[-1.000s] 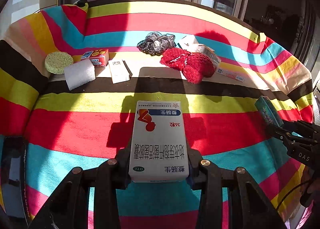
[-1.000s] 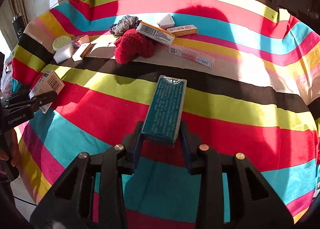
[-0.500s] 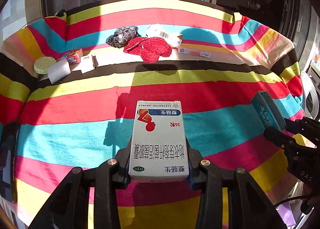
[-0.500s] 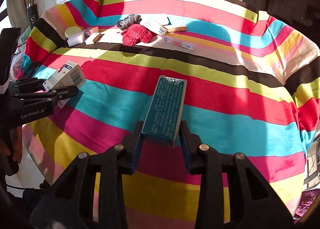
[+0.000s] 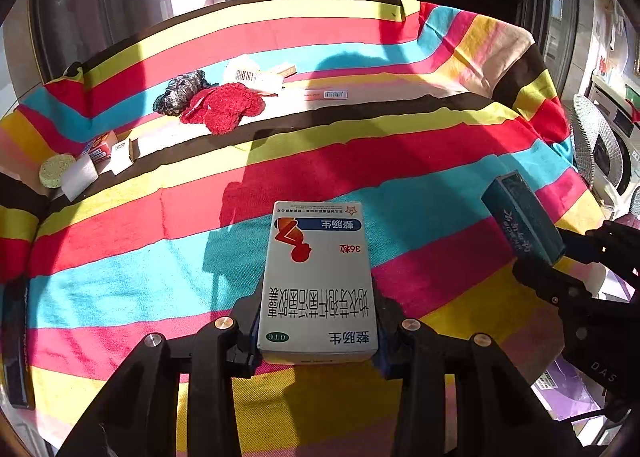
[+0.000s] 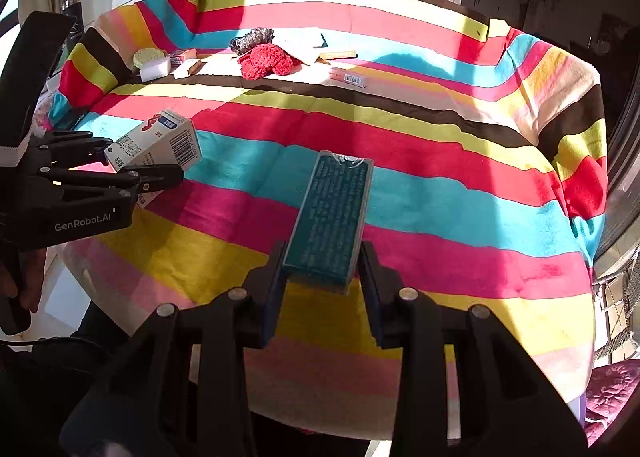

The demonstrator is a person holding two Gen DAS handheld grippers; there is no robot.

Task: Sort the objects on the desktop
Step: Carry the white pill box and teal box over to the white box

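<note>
My left gripper (image 5: pixel 316 329) is shut on a white medicine box (image 5: pixel 318 281) with a red mark and blue label, held above the near part of the striped tablecloth (image 5: pixel 160 241). The box also shows in the right wrist view (image 6: pixel 154 145). My right gripper (image 6: pixel 322 269) is shut on a teal box (image 6: pixel 332 213), also held above the near edge; it shows at the right of the left wrist view (image 5: pixel 520 221). The two grippers are side by side, apart.
At the table's far side lie a red knitted item (image 5: pixel 224 105), a dark scrunchie bundle (image 5: pixel 180 91), barcode boxes (image 5: pixel 256 77), a slim box (image 5: pixel 326 95), a white sponge (image 5: pixel 80 177), a green round pad (image 5: pixel 56 175) and small cartons (image 5: pixel 112 145). Windows stand behind.
Both grippers have pulled back toward the table's near edge and risen, each still holding its box. The objects at the far side look smaller and farther.
</note>
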